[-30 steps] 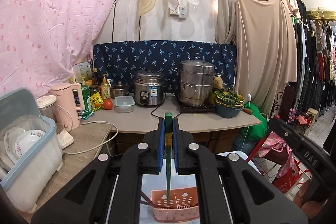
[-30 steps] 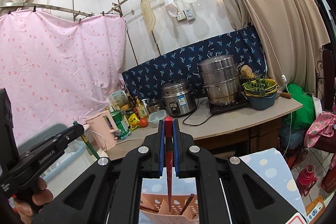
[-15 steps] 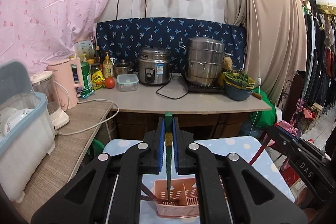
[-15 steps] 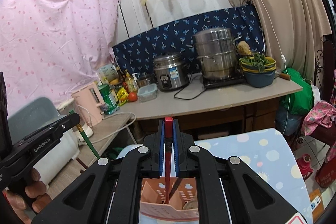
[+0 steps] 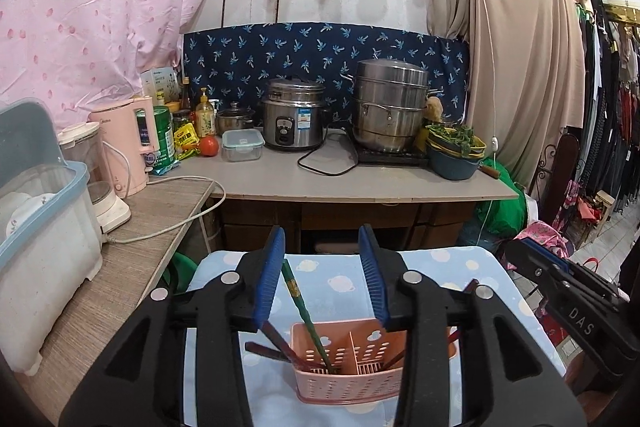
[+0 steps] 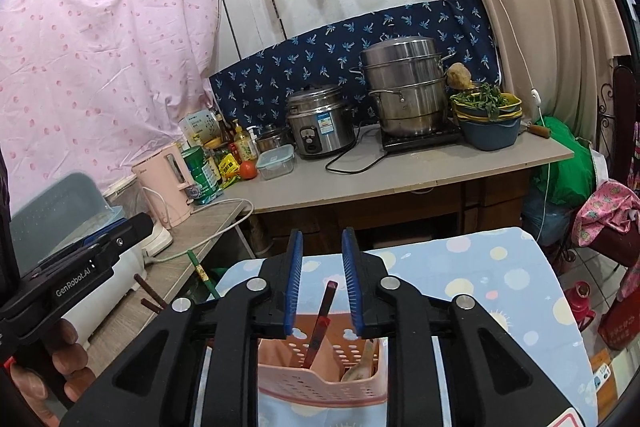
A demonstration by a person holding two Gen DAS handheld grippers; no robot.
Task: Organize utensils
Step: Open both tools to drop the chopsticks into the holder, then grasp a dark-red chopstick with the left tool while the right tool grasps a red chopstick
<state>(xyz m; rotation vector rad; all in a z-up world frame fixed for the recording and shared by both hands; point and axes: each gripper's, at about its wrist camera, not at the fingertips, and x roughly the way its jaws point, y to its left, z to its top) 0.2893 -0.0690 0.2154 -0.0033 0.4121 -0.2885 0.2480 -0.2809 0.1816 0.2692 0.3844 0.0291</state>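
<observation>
A pink slotted utensil basket [image 5: 348,367] stands on a blue dotted cloth. My left gripper [image 5: 322,275] is open above it; a green chopstick [image 5: 306,311] stands free in the basket, leaning left between the jaws. My right gripper [image 6: 322,283] is open over the same basket [image 6: 320,379]; a red chopstick [image 6: 320,323] stands loose in it beside a wooden spoon [image 6: 360,367]. Dark chopsticks [image 5: 276,343] lean at the basket's left side.
A wooden counter [image 5: 120,267] at the left carries a dish bin [image 5: 36,239], a blender and a pink kettle [image 5: 124,143]. The back counter [image 5: 360,179] holds a rice cooker, steamer pots, bottles and a bowl of greens. Clothes hang at the right.
Both grippers have come down toward the basket and opened. The green and the red chopstick were let go and now stand loose in the basket.
</observation>
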